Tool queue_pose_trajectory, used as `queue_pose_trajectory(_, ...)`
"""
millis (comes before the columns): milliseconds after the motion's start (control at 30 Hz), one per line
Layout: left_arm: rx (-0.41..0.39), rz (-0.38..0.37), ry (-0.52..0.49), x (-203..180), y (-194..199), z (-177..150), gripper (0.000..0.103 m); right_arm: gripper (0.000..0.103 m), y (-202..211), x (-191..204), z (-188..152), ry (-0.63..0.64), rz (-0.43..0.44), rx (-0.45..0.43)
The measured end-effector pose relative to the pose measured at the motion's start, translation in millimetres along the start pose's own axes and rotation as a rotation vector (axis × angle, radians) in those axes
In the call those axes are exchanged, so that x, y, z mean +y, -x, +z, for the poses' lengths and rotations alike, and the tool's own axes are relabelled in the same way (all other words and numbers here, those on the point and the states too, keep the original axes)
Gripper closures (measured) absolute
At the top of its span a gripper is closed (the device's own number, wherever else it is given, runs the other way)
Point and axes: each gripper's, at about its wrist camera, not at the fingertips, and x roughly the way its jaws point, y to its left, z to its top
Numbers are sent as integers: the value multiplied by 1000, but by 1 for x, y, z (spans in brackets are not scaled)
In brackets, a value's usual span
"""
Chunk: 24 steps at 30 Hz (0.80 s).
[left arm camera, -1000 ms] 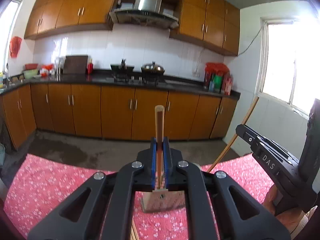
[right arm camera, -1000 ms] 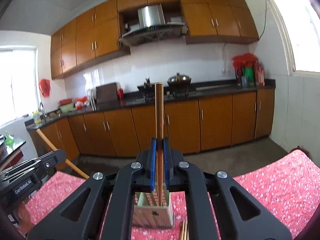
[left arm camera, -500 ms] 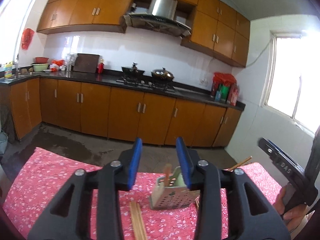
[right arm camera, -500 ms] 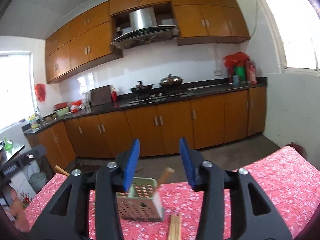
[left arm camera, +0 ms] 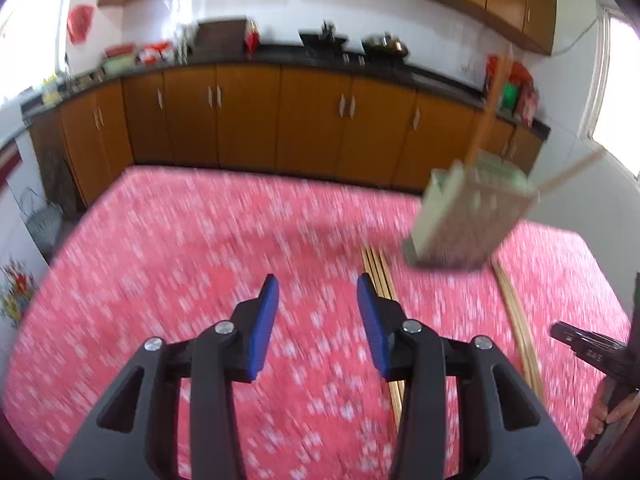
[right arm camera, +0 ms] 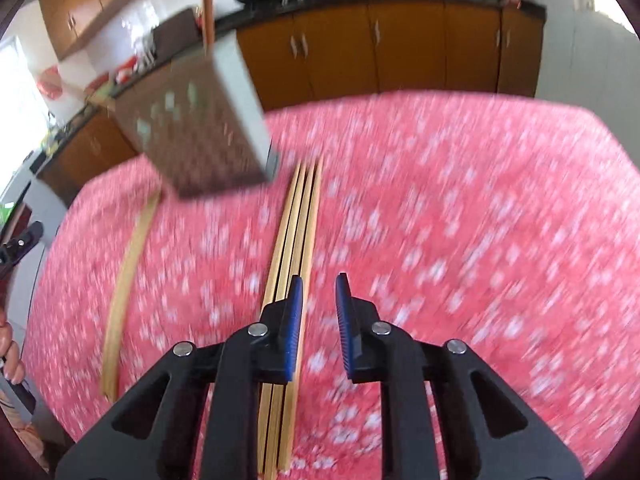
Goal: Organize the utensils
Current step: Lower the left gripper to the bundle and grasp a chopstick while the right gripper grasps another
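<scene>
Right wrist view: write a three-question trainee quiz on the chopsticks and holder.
1. True or false: the perforated pale metal utensil holder is empty.
2. Pick one. The bundle of wooden chopsticks on the red floral tablecloth nearest the right gripper is: A, lying beneath one finger; B, clamped between the pads; C, inside the holder.
3. How many separate chopstick groups lie on the cloth?

Key: 1 false, a brown chopstick stands in it. 2 A; the jaws, just closing, have nothing between them. 3 two; the second group lies apart.
</scene>
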Motion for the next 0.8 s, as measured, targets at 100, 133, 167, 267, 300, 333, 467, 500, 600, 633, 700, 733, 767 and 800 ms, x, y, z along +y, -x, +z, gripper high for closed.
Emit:
queue_pose_trajectory(100,61,-31,-4,-5,-12,-21,65,85,-9,8,-10,10,7,34)
queue_pose_trajectory(133,78,-41,-7,-8,-15,-27,65,85,-11,11,-11,14,7,42)
queue_pose_trajectory(167,88,-49,-9,-10,-17,-30,66,85,-11,14,-11,19,6,35)
queue_pose_trajectory(267,116,-68,-31,-21,-20,-42,67,87,-14,16,-6,51,-48,31)
queue_pose_trajectory(300,122,-72,-37,-27,-21,-46,68,87,-15,16,-7,53,-58,28)
queue_pose_trajectory(333,128,-78,-42,-30,-21,-48,69,88,-18,16,-10,54,-76,26)
queue_pose_trajectory(467,153,-97,-63,-39,-27,-53,73,93,-19,7,-6,51,-132,20)
queue_pose_trajectory(500,161,-101,-69,-41,-28,-54,75,93,-18,6,-6,46,-121,23)
queue_pose_trajectory(600,182,-111,-72,-43,-32,-59,82,93,-16,5,-6,55,-122,20)
queue_pose_trajectory(633,187,-113,-74,-44,-33,-60,83,93,-16,5,-8,56,-123,19)
queue_pose_trajectory(700,195,-109,-87,-48,-35,-62,85,93,-14,4,-7,49,-119,18)
queue_pose_trajectory(733,198,-108,-93,-50,-37,-62,86,93,-15,4,-7,48,-118,18)
queue_pose_trajectory(767,201,-105,-100,-50,-38,-63,86,93,-14,4,-7,47,-117,17)
queue_pose_trajectory(800,207,-96,-108,-52,-39,-65,87,93,-15,3,-8,46,-118,17)
